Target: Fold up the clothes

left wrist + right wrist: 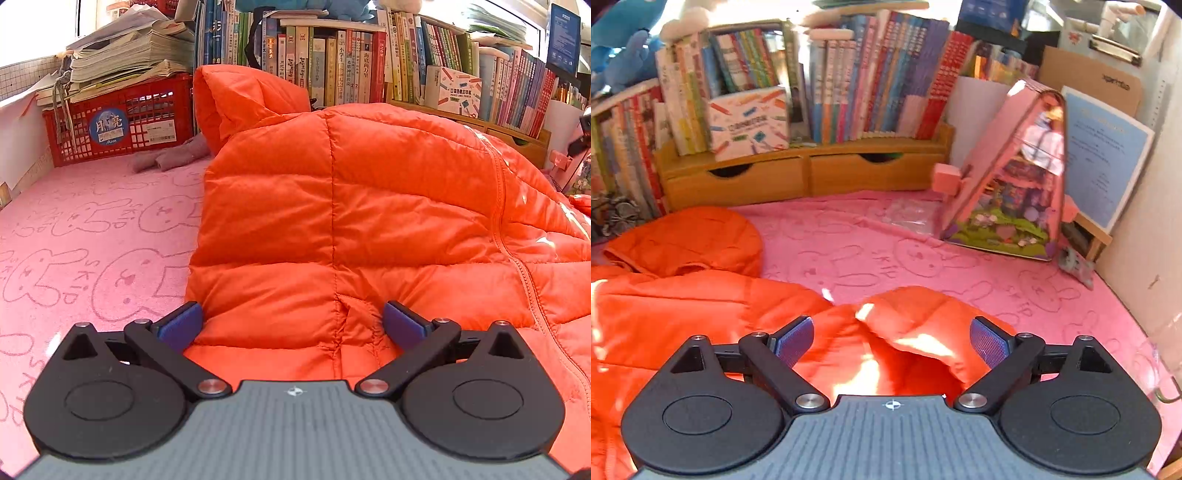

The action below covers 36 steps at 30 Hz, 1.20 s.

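Both jaws wide over orange puffer jacket (369, 206) on pink blanket (92, 229)

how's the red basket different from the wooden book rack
The red basket is plastic with open lattice walls and a round blue sticker; the wooden book rack is solid light wood with two drawers. The basket carries loose papers stacked flat on top, while the rack holds books standing upright in a row. Both sit at the far edge of the pink bunny-print cloth.
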{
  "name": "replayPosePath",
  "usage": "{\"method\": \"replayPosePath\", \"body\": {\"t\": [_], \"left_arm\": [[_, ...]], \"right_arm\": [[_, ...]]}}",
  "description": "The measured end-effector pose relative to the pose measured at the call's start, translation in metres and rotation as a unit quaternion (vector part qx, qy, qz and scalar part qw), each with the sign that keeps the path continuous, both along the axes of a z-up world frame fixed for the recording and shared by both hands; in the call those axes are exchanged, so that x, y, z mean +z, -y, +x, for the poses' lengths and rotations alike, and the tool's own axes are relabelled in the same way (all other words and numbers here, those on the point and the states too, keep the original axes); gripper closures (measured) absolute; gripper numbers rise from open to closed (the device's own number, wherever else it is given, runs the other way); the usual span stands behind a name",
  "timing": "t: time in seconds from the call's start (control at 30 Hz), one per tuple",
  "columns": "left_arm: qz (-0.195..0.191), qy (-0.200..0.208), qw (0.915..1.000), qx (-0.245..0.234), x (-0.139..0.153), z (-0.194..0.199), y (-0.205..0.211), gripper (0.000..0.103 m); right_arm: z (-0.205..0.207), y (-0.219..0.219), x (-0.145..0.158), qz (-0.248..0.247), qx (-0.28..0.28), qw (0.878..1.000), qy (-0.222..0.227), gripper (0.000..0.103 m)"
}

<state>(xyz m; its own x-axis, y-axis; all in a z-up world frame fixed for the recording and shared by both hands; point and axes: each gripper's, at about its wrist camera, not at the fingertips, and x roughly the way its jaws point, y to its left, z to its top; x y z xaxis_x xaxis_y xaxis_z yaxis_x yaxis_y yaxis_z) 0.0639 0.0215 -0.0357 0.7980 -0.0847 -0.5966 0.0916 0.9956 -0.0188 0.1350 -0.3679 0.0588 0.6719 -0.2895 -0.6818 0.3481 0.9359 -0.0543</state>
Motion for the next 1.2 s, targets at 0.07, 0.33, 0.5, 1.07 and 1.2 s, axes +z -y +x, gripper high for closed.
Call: {"method": "replayPosePath", "body": {"t": [0.07, 0.33, 0.5, 1.07, 1.2], "left_arm": [[-0.004, 0.001, 1.0000, 0.000, 0.000, 0.000, -0.001, 0.000], [-0.033, 0.007, 0.9994, 0.001, 0.001, -0.002, -0.009, 0.000], [-0.062, 0.013, 0.9980, 0.002, 0.002, -0.003, -0.016, 0.000], [-0.318, -0.073, 0.9451, -0.014, 0.063, 0.108, -0.089, 0.000], [-0.345, -0.174, 0.9225, -0.012, 0.062, 0.181, -0.081, 0.000]], "right_arm": [[0.016, -0.056, 0.017, 0.021, 0.099, 0.995, 0.018, 0.000], [0.098, -0.256, 0.007, -0.079, 0.281, 0.956, 0.020, 0.010], [0.109, -0.250, -0.049, -0.042, 0.274, 0.958, -0.080, 0.059], [0.017, -0.213, -0.089, -0.034, 0.294, 0.954, 0.054, 0.062], [0.018, -0.209, -0.091, -0.021, 0.292, 0.955, 0.055, 0.060]]}}
